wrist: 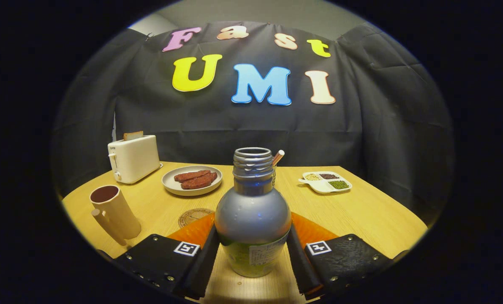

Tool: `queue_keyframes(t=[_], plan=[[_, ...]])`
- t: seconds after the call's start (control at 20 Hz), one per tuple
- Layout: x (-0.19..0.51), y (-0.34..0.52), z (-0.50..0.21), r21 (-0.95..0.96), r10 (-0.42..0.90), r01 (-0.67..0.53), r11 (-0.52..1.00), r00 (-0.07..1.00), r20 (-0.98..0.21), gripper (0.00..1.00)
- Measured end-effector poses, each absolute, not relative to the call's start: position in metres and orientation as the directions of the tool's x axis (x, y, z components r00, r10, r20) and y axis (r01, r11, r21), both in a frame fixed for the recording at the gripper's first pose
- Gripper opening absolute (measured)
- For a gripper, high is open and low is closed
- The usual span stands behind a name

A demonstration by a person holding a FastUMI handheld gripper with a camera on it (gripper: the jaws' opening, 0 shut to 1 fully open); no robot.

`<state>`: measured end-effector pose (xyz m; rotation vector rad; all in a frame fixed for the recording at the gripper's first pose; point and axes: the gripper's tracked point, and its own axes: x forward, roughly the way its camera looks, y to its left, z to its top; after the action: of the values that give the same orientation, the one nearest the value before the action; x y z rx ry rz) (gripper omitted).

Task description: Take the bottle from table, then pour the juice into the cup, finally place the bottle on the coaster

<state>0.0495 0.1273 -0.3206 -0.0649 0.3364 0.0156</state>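
A bottle (252, 219) with a round grey body, a ribbed open neck and no cap stands upright between my fingers. My gripper (252, 242) is shut on the bottle, one finger pressing each side of its lower body. I cannot tell whether its base rests on the wooden table (361, 211) or hangs just above it. A tan cup (112, 211) with a handle stands ahead and to the left of the fingers, open mouth up. A round wooden coaster (193, 216) lies just beyond the left finger, between cup and bottle, its near part hidden.
A white toaster (134, 158) with a slice of bread stands at the back left. A plate (192, 180) of brown meat pieces sits behind the coaster. A white divided dish (326, 181) of grains is at the back right. A striped stick (278, 157) pokes up behind the bottle's neck.
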Motion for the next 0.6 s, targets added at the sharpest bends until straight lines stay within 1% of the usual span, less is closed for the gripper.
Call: queue_keyframes(t=[0.25,0.4,0.6], plan=[[0.052,0.129,-0.284,-0.207,-0.027,-0.043,0.977,0.945,-0.325,0.77],[0.057,0.135,-0.256,-0.334,-0.034,-0.074,0.94,0.951,-0.306,0.77],[0.06,0.148,-0.236,-0.452,-0.031,-0.123,0.883,0.947,-0.319,0.77]])
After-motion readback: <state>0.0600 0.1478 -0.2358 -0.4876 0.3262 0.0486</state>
